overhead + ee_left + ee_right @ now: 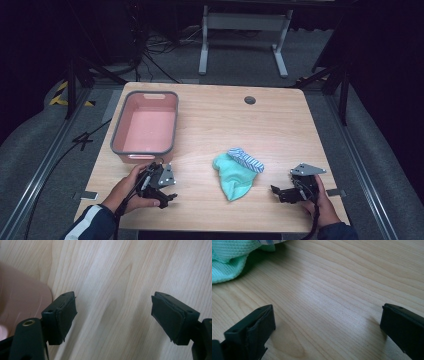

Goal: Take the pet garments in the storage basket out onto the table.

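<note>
At the near edge of a pale wooden counter, a person holds a black two-jawed tool in each hand. The left tool lies low over the wood just in front of a pink plastic bin, gripped by the person's left hand, whose sleeve is dark with a white stripe. In the left gripper view its jaws stand wide apart with only bare wood grain between them, and the pink wall of the bin shows at the left edge. The right tool sits near the counter's right front corner in the person's right hand, pointing toward the middle of the counter. In the right gripper view its jaws are also spread wide and hold nothing, hovering close over the wood.

Between the two tools, nearer the right one, a crumpled mint-green cloth lies on the counter. A small blue-and-white striped cloth rests on its far edge, touching it. The right gripper view catches the green cloth at its upper left corner, apart from the jaws. The bin stands at the counter's left side, well apart from the cloths.
</note>
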Motion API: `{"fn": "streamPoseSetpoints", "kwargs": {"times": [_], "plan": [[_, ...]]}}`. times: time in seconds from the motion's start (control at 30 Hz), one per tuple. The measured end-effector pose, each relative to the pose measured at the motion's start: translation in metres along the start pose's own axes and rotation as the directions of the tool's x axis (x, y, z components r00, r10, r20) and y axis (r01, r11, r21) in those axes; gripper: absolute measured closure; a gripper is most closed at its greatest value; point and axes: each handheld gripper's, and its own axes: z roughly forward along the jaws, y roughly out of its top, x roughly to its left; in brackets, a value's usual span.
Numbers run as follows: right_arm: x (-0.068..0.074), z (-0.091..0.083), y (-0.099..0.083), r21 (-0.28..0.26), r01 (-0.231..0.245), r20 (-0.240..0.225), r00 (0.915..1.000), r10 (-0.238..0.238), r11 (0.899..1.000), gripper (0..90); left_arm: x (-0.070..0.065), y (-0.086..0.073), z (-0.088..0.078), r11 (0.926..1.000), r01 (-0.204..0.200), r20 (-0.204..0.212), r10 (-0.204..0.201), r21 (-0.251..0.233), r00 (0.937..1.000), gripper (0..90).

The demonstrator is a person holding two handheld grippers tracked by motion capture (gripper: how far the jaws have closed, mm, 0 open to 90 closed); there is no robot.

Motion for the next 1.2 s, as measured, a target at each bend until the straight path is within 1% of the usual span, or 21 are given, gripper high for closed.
{"fn": "streamPoseSetpoints", "kwargs": {"times": [0.07, 0.23, 0.37, 0.4, 0.47, 0.53, 0.6, 0.63, 0.67, 0.7, 0.73, 0.77, 0.8, 0.87, 0.93, 0.97, 1.0, 1.07, 1.1, 1.13, 1.2], "plan": [[0.0, 0.0, 0.0, 0.0, -0.001, 0.0, 1.0, 0.001, 1.0, 0.1, 0.001, -0.006, -0.002, 1.0, 0.004, -0.011, -0.004, 0.002, 0.9999, 20.1], [0.0, 0.0, 0.0, -0.001, -0.001, 0.0, 1.0, 0.001, 1.0, 0.1, 0.007, -0.022, -0.004, 0.9987, 0.051, -0.026, -0.051, 0.001, 0.9984, 19.5], [0.0, 0.0, 0.0, 0.0, 0.0, 0.0, 1.0, 0.0, 1.0, 0.1, 0.01, -0.037, -0.006, 0.9972, 0.074, -0.037, -0.074, 0.008, 0.9966, 19.1], [0.0, 0.0, 0.0, 0.0, -0.001, 0.0, 1.0, 0.001, 1.0, 0.1, 0.011, -0.041, -0.007, 0.9964, 0.084, -0.035, -0.084, 0.01, 0.9959, 19.2], [0.0, 0.0, 0.0, 0.0, 0.0, 0.0, 1.0, 0.0, 1.0, 0.1, 0.013, -0.05, -0.011, 0.9948, 0.102, -0.015, -0.102, -0.003, 0.9947, 19.3], [0.0, 0.0, 0.0, 0.0, 0.0, 0.0, 1.0, 0.0, 1.0, 0.1, 0.014, -0.061, -0.014, 0.9901, 0.138, -0.013, -0.139, -0.022, 0.9902, 19.3], [0.0, 0.0, 0.0, 0.0, 0.0, 0.0, 1.0, 0.0, 1.0, 0.1, 0.015, -0.07, -0.016, 0.9868, 0.16, -0.012, -0.161, -0.024, 0.987, 19.3], [0.0, 0.0, 0.0, 0.0, -0.001, 0.0, 1.0, 0.001, 1.0, 0.1, 0.016, -0.074, -0.017, 0.9866, 0.161, -0.007, -0.161, -0.024, 0.9869, 19.3], [0.0, 0.0, 0.0, 0.0, 0.0, 0.0, 1.0, 0.0, 1.0, 0.1, 0.016, -0.078, -0.017, 0.9859, 0.165, -0.009, -0.165, -0.03, 0.9862, 19.2], [0.0, 0.0, 0.0, 0.0, 0.0, 0.0, 1.0, 0.0, 1.0, 0.1, 0.017, -0.083, -0.017, 0.9855, 0.168, -0.017, -0.169, -0.022, 0.9855, 19.1], [0.0, 0.0, 0.0, 0.0, 0.0, 0.0, 1.0, 0.0, 1.0, 0.1, 0.018, -0.087, -0.016, 0.9825, 0.183, -0.016, -0.183, -0.036, 0.9829, 19.0], [0.0, 0.0, 0.0, 0.0, 0.0, 0.0, 1.0, 0.0, 1.0, 0.1, 0.02, -0.092, -0.015, 0.9786, 0.199, -0.004, -0.199, -0.053, 0.9799, 18.9], [0.0, 0.0, 0.0, 0.0, 0.0, 0.0, 1.0, 0.0, 1.0, 0.1, 0.021, -0.098, -0.015, 0.9712, 0.227, 0.008, -0.227, -0.072, 0.9738, 18.8], [0.0, 0.0, 0.0, 0.0, -0.001, 0.0, 1.0, 0.001, 1.0, 0.1, 0.023, -0.105, -0.015, 0.9665, 0.241, 0.016, -0.241, -0.088, 0.9705, 18.4], [0.0, 0.0, 0.0, 0.0, 0.0, 0.0, 1.0, 0.0, 1.0, 0.1, 0.026, -0.112, -0.014, 0.9569, 0.27, 0.041, -0.267, -0.107, 0.9628, 17.7], [0.0, 0.0, 0.0, 0.0, -0.001, -0.001, 1.0, 0.001, 1.0, 0.1, 0.028, -0.115, -0.015, 0.9504, 0.289, 0.055, -0.284, -0.115, 0.9572, 18.2], [0.0, 0.0, 0.0, 0.0, -0.003, -0.002, 1.0, 0.003, 1.0, 0.1, 0.029, -0.121, -0.014, 0.9392, 0.314, 0.07, -0.307, -0.139, 0.9491, 18.4], [0.0, 0.0, 0.0, 0.0, -0.002, -0.002, 1.0, 0.002, 1.0, 0.1, 0.03, -0.127, -0.013, 0.9306, 0.324, 0.064, -0.317, -0.171, 0.9461, 17.2], [0.0, 0.0, 0.0, -0.001, 0.0, -0.001, 1.0, 0.0, 1.0, 0.1, 0.03, -0.131, -0.012, 0.9215, 0.337, 0.059, -0.332, -0.194, 0.9416, 16.2], [0.0, 0.0, 0.0, 0.0, -0.002, -0.002, 1.0, 0.002, 1.0, 0.1, 0.03, -0.134, -0.012, 0.9156, 0.339, 0.055, -0.336, -0.216, 0.9404, 15.5], [0.0, 0.0, 0.0, -0.001, 0.0, -0.001, 1.0, 0.0, 1.0, 0.1, 0.03, -0.139, -0.011, 0.9102, 0.333, 0.053, -0.33, -0.247, 0.9425, 15.4]]}}
